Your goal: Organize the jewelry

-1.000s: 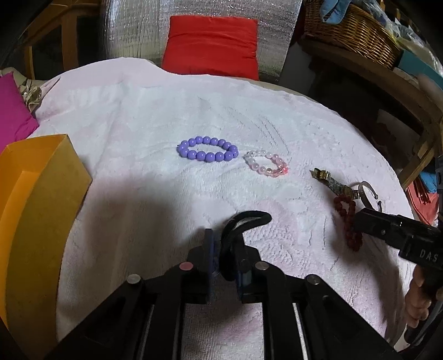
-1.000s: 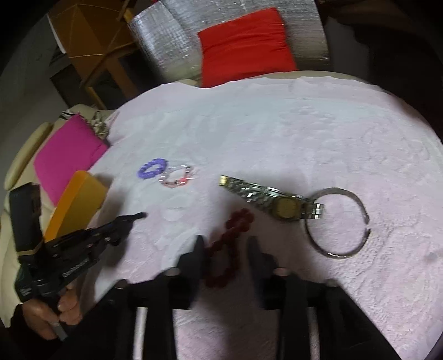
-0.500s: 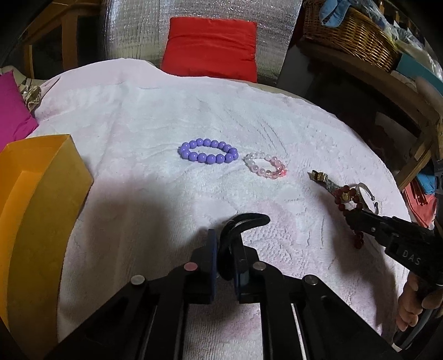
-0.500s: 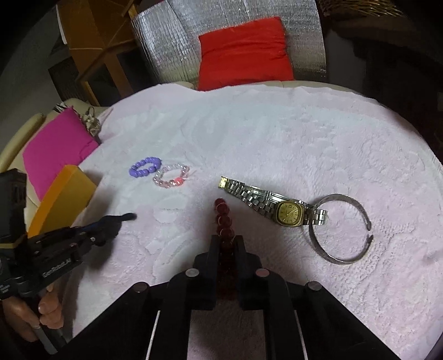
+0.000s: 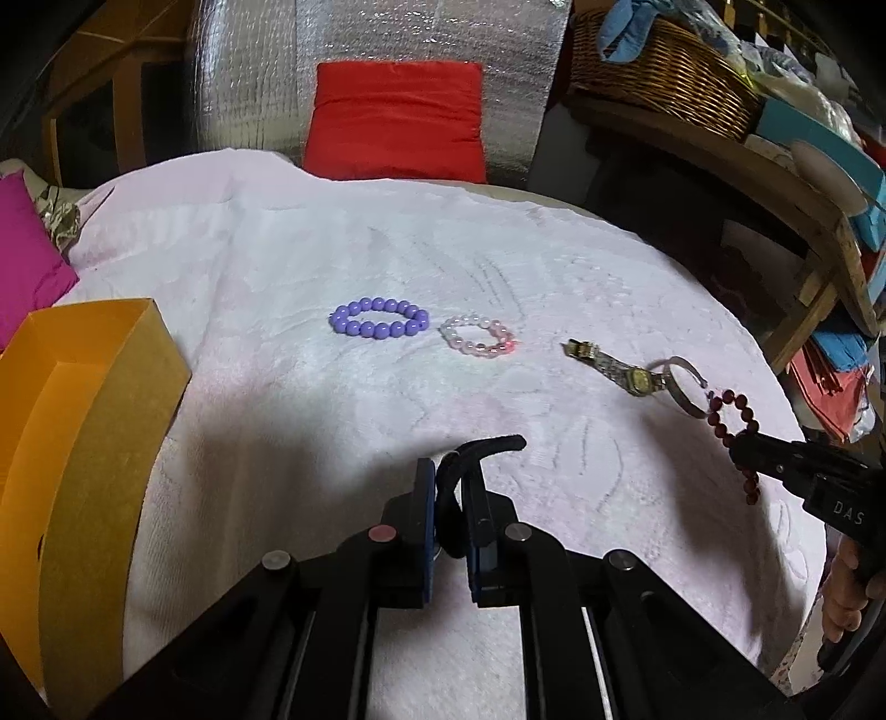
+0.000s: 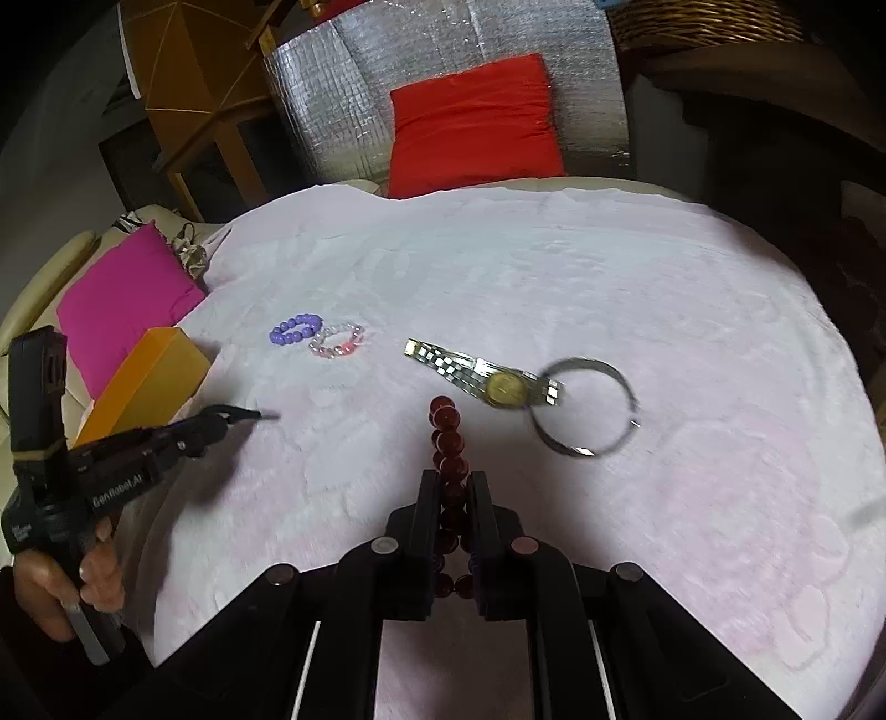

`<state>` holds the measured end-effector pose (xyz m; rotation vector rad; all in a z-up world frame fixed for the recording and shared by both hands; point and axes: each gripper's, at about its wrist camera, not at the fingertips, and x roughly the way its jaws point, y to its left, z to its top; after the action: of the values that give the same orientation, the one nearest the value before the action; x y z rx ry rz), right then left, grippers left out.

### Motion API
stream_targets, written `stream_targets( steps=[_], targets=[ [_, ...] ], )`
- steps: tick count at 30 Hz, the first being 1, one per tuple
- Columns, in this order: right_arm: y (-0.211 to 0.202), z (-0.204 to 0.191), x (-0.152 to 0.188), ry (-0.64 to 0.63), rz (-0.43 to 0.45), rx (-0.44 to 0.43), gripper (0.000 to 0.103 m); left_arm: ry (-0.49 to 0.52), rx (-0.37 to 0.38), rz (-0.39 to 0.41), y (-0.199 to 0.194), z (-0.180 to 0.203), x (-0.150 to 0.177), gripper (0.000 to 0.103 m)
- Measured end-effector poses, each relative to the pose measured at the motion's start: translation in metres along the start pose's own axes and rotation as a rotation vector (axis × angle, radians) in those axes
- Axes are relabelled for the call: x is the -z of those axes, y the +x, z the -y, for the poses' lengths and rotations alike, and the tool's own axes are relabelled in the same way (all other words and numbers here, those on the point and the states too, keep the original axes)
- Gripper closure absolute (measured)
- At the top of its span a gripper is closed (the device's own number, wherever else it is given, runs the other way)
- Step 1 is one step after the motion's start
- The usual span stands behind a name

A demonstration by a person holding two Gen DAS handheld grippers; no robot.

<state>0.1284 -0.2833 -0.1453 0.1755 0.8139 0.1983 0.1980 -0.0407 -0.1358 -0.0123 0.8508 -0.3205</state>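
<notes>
My left gripper (image 5: 449, 471) is shut on a black hair tie (image 5: 482, 451), held just above the pale pink cloth (image 5: 277, 266). My right gripper (image 6: 453, 482) is shut on a dark red bead bracelet (image 6: 444, 429), lifted off the cloth; the same bracelet (image 5: 733, 421) hangs from that gripper in the left wrist view. On the cloth lie a purple bead bracelet (image 5: 379, 318), a pink-white bead bracelet (image 5: 479, 335), a gold-faced metal watch (image 6: 487, 376) and a silver open bangle (image 6: 587, 407). An orange box (image 5: 72, 415) stands open at the left.
A magenta cushion (image 6: 122, 299) sits past the orange box at the left edge. A red cushion (image 5: 396, 119) and silver foil panel (image 5: 387, 44) stand behind the cloth. A wicker basket (image 5: 659, 77) rests on a wooden shelf at the right. Hands (image 6: 50, 587) grip both handles.
My right gripper closed on the dark red bracelet and lifted it off the cloth. My left gripper, holding the hair tie, rose slightly.
</notes>
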Motion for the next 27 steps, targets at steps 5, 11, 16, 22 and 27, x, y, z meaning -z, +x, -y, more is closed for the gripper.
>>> stream_targets(
  steps=[5,11,16,22,27],
  targets=[
    [-0.014,0.01,0.012,0.006,0.001,0.025,0.093,0.018,-0.003,0.01,-0.01,0.009,0.001,0.094],
    [-0.029,0.017,0.019,0.025,0.014,0.043,0.093,0.021,-0.015,0.03,-0.028,0.012,0.006,0.094],
    [-0.042,0.014,0.018,0.03,0.041,0.041,0.092,0.007,-0.037,0.059,-0.048,0.007,0.009,0.094],
    [-0.051,0.004,0.016,0.032,0.068,0.035,0.093,-0.009,-0.076,0.14,-0.087,-0.005,0.013,0.094],
    [-0.053,-0.008,0.012,0.028,0.08,0.02,0.092,-0.028,-0.102,0.177,-0.115,-0.019,0.022,0.093]
  ],
)
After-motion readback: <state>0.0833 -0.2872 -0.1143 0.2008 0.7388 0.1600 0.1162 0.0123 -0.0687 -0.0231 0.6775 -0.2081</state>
